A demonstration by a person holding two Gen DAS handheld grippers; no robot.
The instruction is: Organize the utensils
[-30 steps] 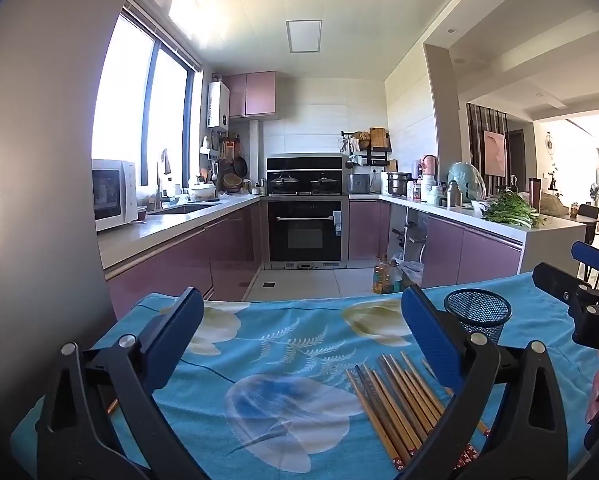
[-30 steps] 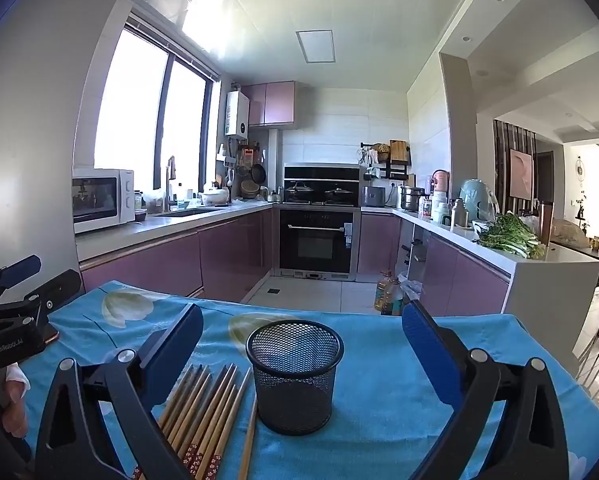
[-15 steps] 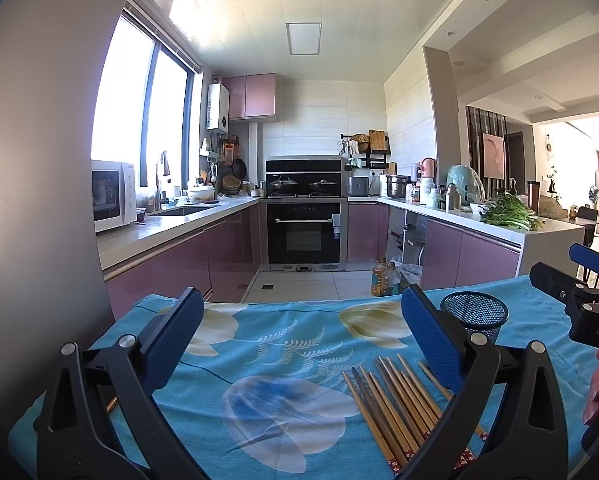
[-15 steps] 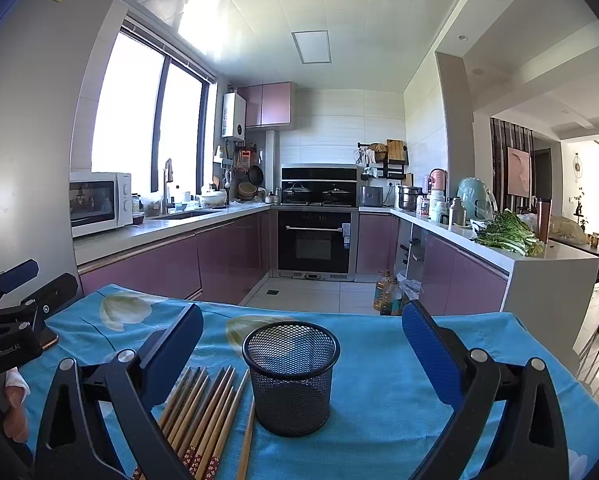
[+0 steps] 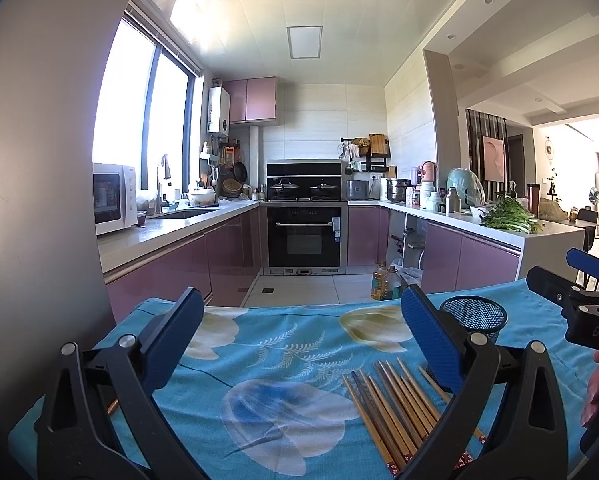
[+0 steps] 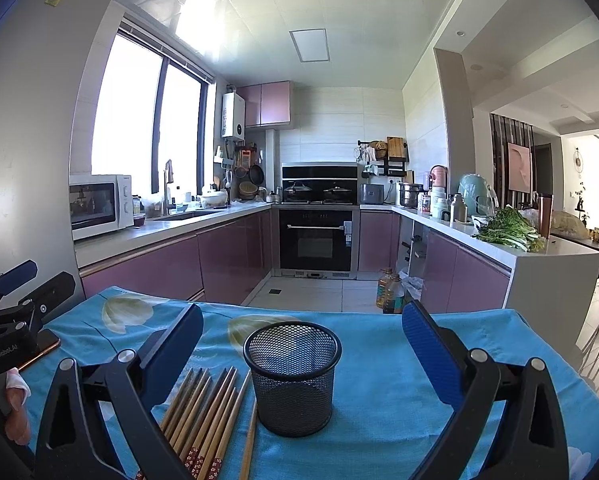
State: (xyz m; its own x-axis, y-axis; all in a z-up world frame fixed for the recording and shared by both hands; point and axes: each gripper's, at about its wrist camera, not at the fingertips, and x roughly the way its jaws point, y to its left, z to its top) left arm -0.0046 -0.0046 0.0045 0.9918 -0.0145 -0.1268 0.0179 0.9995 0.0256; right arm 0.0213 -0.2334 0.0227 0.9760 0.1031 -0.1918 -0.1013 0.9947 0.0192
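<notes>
Two grippers are seen over a table draped in a blue floral tablecloth (image 5: 283,344), which fills the lower half of both views. Behind it, a kitchen with purple cabinets is visible, with a black oven (image 6: 315,240) at frame centre and a white microwave (image 6: 99,204) at centre left.

Left gripper (image 5: 299,336): jaws spread wide, nothing held, blue pads at lower left and lower right of its own view. It is also seen at the far left edge of the right wrist view (image 6: 15,288).

Right gripper (image 6: 301,344): jaws likewise wide apart and empty. It is seen at the right edge of the left wrist view (image 5: 575,280).

Black mesh cup (image 6: 292,376): stood upright on the cloth, low centre of the right wrist view, framed between the right gripper's pads without contact. In the left wrist view it is partly hidden behind the right-hand pad (image 5: 475,316).

Wooden chopsticks (image 6: 207,416): laid flat in a loose bundle on the cloth, just left of the cup in the right wrist view, one stick close to the cup's base. In the left wrist view they are found at lower right (image 5: 395,408), partly under the right-hand finger. None are seen inside the cup.

A phone-like slab (image 6: 43,350) is lying at the cloth's left edge.
</notes>
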